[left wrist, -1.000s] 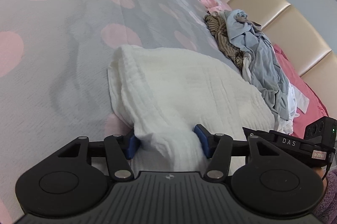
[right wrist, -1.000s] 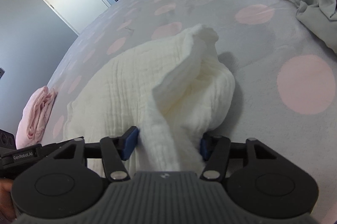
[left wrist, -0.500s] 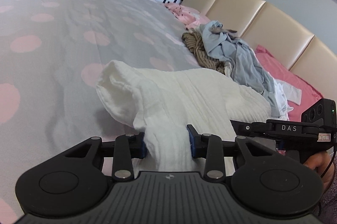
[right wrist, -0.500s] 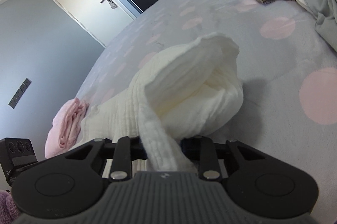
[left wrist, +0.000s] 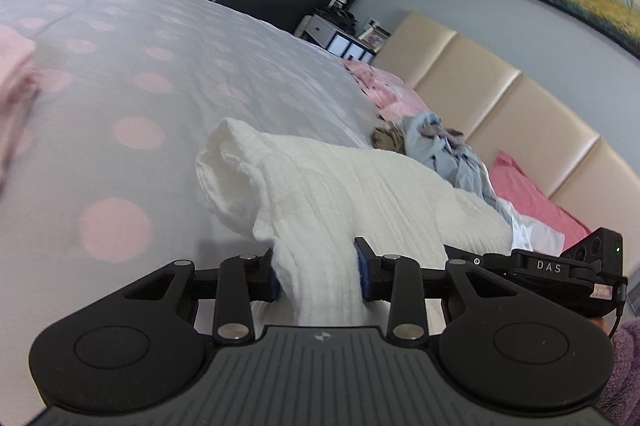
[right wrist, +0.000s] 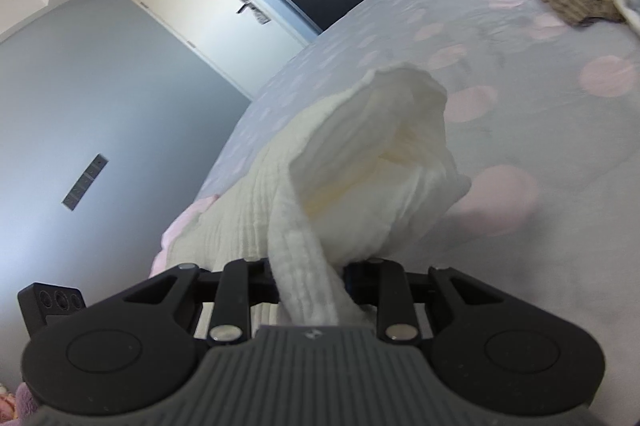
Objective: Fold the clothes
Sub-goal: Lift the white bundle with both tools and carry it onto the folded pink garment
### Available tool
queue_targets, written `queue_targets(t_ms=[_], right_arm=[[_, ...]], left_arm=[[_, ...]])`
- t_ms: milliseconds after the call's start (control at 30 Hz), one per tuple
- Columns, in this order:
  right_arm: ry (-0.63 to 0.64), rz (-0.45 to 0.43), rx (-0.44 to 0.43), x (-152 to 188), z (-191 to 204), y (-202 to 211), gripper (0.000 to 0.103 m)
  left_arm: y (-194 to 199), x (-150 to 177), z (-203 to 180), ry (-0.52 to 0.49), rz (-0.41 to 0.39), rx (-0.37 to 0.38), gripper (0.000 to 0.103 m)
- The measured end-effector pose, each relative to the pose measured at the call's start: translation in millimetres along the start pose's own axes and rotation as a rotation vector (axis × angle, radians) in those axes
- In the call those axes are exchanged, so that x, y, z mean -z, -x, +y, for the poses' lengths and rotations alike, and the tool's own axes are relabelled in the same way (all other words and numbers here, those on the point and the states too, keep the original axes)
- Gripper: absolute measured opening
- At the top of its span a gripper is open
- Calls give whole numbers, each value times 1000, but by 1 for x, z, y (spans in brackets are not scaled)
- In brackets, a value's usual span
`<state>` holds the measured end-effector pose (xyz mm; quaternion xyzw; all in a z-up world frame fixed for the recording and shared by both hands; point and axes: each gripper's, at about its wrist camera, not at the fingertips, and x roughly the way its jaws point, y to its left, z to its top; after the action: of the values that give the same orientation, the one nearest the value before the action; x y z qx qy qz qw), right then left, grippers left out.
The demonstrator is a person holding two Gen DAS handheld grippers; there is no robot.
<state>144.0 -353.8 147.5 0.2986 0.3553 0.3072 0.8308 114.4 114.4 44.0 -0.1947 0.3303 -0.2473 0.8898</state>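
- Pinching a bunched edge of the white garment (left wrist: 344,193), my left gripper (left wrist: 318,276) has its blue pads pressed into the cloth from both sides.
- My right gripper (right wrist: 310,280) is likewise clamped on another bunch of the same white garment (right wrist: 360,161); its pads are buried in the folds and I can barely see them.
- The garment's held edge is raised off the grey bedspread with pink dots (left wrist: 120,73); whether its far end touches the bed I cannot tell, since its own bulk hides the underside.
- In the right wrist view one loose flap stands up like an open pouch, its inside shadowed.
- A heap of grey-blue and striped clothes (left wrist: 440,145) lies near the beige headboard (left wrist: 500,97), partly hidden behind the white cloth.
- Something pink and blurred (left wrist: 16,73) is cut off at the left edge of the left wrist view; I cannot make out what it is.
- A purple sleeve (left wrist: 624,366) shows only at the frame's corner.
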Motion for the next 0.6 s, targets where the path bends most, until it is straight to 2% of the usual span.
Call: queue_targets(t_ms=[267, 600], right_arm=[[-7, 85, -163, -8, 86, -79, 28], [-23, 139, -293, -15, 194, -233, 28]], left_arm=[[77, -61, 75, 57, -50, -70, 32], [142, -147, 193, 116, -179, -180, 32]])
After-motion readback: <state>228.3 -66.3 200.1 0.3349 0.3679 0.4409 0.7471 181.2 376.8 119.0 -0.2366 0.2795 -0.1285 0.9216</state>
